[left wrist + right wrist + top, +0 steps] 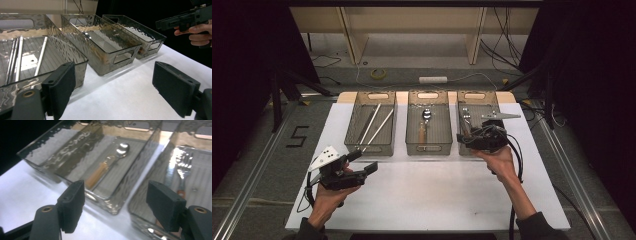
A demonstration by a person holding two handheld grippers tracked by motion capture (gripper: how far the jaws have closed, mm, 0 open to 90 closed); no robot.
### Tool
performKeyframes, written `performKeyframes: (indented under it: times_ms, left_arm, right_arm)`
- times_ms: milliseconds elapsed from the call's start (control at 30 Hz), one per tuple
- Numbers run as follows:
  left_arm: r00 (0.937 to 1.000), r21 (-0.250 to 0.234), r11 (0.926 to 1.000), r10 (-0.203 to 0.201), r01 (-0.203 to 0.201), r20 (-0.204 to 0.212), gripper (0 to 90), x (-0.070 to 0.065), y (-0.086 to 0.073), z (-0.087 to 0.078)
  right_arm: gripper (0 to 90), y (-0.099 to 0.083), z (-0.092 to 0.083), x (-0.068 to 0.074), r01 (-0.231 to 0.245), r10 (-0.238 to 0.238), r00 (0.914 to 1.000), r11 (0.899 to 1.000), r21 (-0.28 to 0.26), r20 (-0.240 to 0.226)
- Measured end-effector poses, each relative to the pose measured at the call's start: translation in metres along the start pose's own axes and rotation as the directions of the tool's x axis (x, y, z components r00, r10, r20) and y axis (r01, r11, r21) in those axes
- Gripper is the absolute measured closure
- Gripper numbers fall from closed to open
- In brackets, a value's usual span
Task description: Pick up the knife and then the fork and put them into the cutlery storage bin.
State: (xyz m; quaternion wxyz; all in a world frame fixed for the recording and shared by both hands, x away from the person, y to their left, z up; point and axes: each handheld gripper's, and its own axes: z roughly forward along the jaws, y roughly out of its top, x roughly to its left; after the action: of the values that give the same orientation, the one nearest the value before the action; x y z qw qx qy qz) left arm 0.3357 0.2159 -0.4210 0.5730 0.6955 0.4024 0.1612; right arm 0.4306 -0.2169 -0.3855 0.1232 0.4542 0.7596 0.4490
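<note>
Three clear bins sit side by side on the desk [432,200]. The right gripper [121,202], jaws wide and holding nothing, hovers at the near rim of the right bin [478,96]; the fork [183,167] lies just ahead and below, its long axis running front to back. The bin walls hem it closely. The left gripper [113,85], open and empty, waits well apart by the chopsticks [375,125].

From my left gripper [113,85] I see its two black jaws standing wide apart over the white table [130,95], nothing between them. Three clear bins sit ahead: the nearest bin [75,53] holds metal rods [18,57]. At the upper right, a hand [200,35] holds the other gripper [185,18].
</note>
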Motion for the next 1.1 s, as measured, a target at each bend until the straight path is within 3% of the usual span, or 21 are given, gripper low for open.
performKeyframes:
  times_ms: [267,767,1100]
  left_arm:
    - [0.9999,0.005,1.0000,0.004,-0.004,0.009,18.6,-0.001,0.000,0.000]
    - [0.9998,0.014,0.9999,0.005,-0.006,0.020,18.5,-0.004,0.000,0.002]
    - [0.9996,0.016,0.9999,0.001,-0.002,0.027,18.1,-0.005,-0.001,0.001]
  right_arm:
    - [31.7,-0.012,-0.004,0.012,0.028,-0.029,0.9987,0.999,-0.028,-0.042]
    - [30.7,-0.038,-0.018,0.017,0.054,-0.064,0.9933,0.992,-0.111,-0.096]
    - [28.5,-0.053,-0.025,0.020,0.060,-0.076,0.9904,0.989,-0.132,-0.115]
